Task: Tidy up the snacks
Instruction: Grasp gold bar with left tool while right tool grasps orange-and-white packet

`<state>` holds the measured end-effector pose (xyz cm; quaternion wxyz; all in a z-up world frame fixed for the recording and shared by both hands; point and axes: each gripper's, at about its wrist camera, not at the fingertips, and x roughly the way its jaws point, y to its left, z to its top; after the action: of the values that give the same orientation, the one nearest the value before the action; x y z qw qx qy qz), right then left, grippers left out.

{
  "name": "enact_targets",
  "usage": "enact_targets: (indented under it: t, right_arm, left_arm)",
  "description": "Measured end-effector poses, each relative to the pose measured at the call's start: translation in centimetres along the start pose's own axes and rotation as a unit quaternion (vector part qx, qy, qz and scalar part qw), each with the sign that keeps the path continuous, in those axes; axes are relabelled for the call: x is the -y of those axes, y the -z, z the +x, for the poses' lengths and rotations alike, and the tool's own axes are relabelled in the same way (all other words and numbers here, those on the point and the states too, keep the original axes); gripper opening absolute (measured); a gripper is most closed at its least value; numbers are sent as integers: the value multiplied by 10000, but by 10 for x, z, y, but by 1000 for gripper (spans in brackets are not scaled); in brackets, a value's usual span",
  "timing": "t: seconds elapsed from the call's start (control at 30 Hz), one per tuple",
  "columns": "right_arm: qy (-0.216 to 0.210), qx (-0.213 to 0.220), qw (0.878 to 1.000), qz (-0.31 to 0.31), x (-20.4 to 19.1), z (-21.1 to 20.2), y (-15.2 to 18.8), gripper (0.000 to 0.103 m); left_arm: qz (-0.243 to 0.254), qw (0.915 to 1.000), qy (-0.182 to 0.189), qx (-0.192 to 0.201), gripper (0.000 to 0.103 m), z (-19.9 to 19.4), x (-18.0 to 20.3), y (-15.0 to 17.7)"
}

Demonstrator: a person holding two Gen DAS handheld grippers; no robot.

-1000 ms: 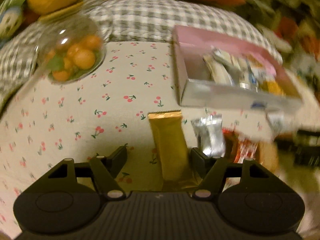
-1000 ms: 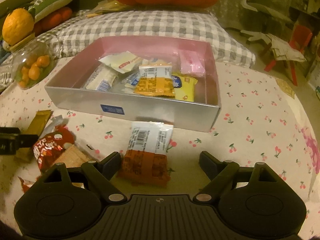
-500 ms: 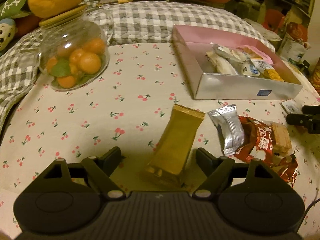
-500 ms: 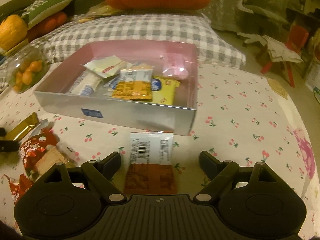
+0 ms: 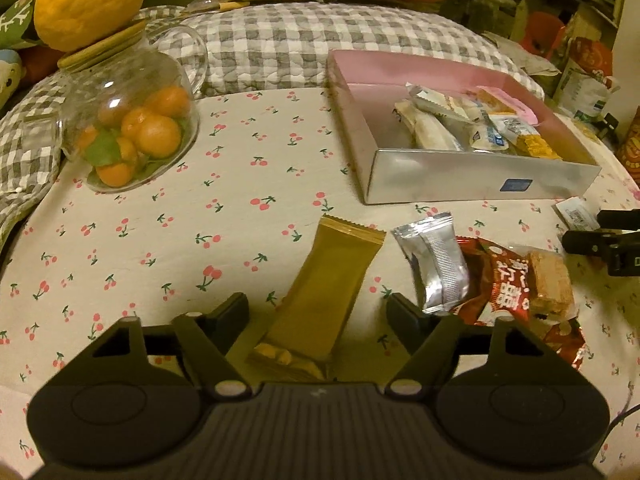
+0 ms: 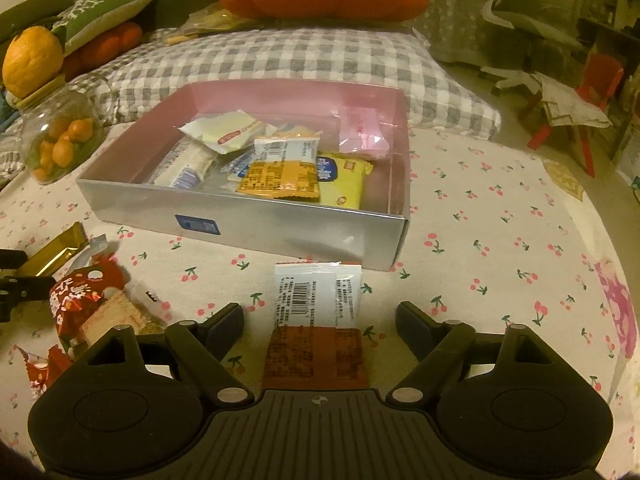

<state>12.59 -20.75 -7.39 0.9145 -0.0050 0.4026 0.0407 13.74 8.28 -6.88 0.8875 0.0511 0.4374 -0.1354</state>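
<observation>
We see a matt cotton-like cloth with a cherry print [image 5: 240,216] under everything, and at its far edge a quilted checked cushion [image 5: 288,44] of soft fabric. The box [image 6: 280,228] has glossy silver card walls and a pink lining, while the gold wrapper [image 5: 328,280] and silver sachet [image 5: 436,264] shine like foil. The jar [image 5: 132,116] is clear smooth glass with a wooden lid, and our grippers' fingers [image 6: 226,324] look like matt black plastic.

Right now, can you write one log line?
left gripper: closing, gold bar between jaws, ungripped | right gripper: closing, orange packet ungripped | box: part-filled
</observation>
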Motion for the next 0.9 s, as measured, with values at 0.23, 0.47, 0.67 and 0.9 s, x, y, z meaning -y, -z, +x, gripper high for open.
enact_targets:
  t: [0.23,0.47,0.67,0.9]
  right_arm:
    - [-139,-57,9998,-105,-7,-3,-3,61]
    - [-181,-165,9994,-261,-18,-5,-7,40]
    - [-192,-324,9992,-101,-18,-6,-10,39]
    - [-330,-432,9981,279,-12,-9,-15,39]
  left_arm:
    - [43,10000,53,-15,50,-2,6,-2]
    - [-246,9997,-20,-77,29,-3,1,-4]
    - [-634,9978,126,-131,26,-5,-8,-5]
    - [-1001,9939,408,-212,26,-7,-13,-5]
